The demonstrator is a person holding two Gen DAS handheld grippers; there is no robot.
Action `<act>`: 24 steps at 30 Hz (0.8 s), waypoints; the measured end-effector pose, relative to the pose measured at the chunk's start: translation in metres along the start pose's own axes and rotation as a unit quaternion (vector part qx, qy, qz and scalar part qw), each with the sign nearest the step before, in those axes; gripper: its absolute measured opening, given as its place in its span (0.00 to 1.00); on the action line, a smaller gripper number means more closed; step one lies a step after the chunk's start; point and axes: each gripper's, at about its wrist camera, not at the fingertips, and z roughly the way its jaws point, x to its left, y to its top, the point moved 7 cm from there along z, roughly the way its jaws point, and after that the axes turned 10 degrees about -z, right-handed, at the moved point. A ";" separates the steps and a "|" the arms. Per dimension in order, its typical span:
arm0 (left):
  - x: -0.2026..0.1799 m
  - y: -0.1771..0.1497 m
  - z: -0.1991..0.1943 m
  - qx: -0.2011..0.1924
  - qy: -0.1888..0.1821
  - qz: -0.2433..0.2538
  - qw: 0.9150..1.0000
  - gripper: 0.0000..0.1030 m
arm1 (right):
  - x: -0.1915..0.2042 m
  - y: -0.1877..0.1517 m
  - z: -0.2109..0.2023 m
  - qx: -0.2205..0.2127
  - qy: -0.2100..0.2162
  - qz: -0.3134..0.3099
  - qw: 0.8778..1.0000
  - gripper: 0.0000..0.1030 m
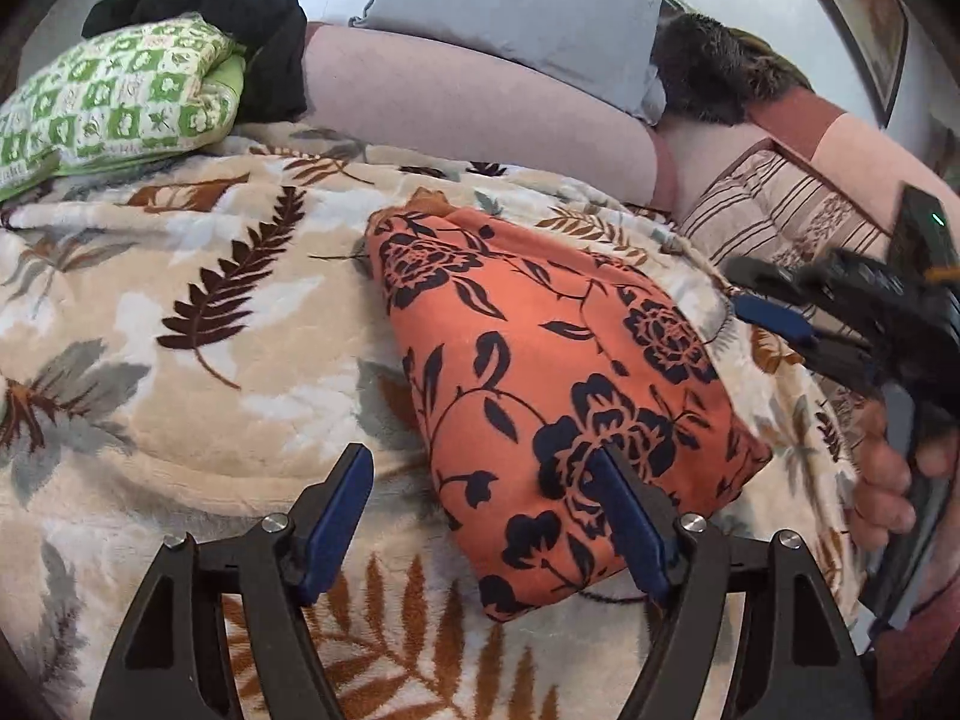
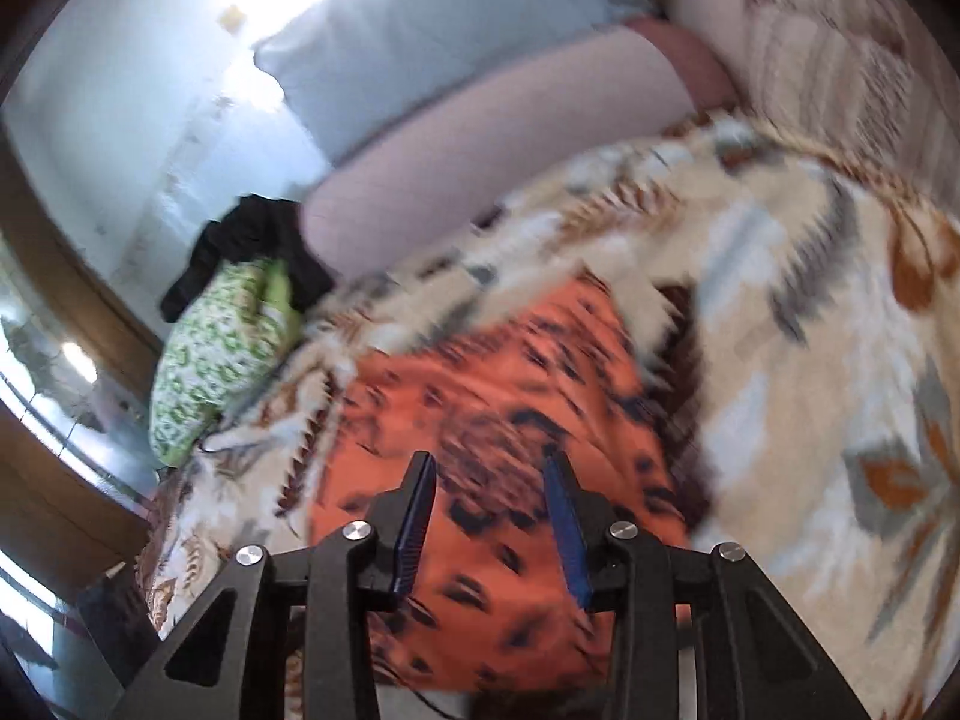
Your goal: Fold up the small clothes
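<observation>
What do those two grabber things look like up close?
Both look alike. The left gripper and the right gripper have black angular plastic fingers with triangular cut-outs, round silver pins at the joints and flat blue pads. From the side, the right gripper's body shows a tiny green light.

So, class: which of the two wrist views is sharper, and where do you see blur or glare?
Left wrist view: sharp, the orange black-flowered garment crisp, edges bent by fisheye. Right wrist view: motion-smeared garment and leaf-print blanket, window glare top left.
</observation>
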 end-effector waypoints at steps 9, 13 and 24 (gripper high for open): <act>0.011 -0.022 0.032 0.067 0.008 -0.021 0.998 0.75 | -0.027 0.015 0.162 0.186 -0.036 0.041 0.981 0.13; 0.010 -0.021 0.027 0.066 -0.004 -0.023 0.998 0.75 | 0.009 0.052 0.154 0.150 -0.008 -0.002 0.989 0.14; 0.012 -0.015 0.021 0.055 -0.003 -0.011 0.998 0.75 | 0.078 0.025 0.247 0.226 0.072 -0.039 0.971 0.16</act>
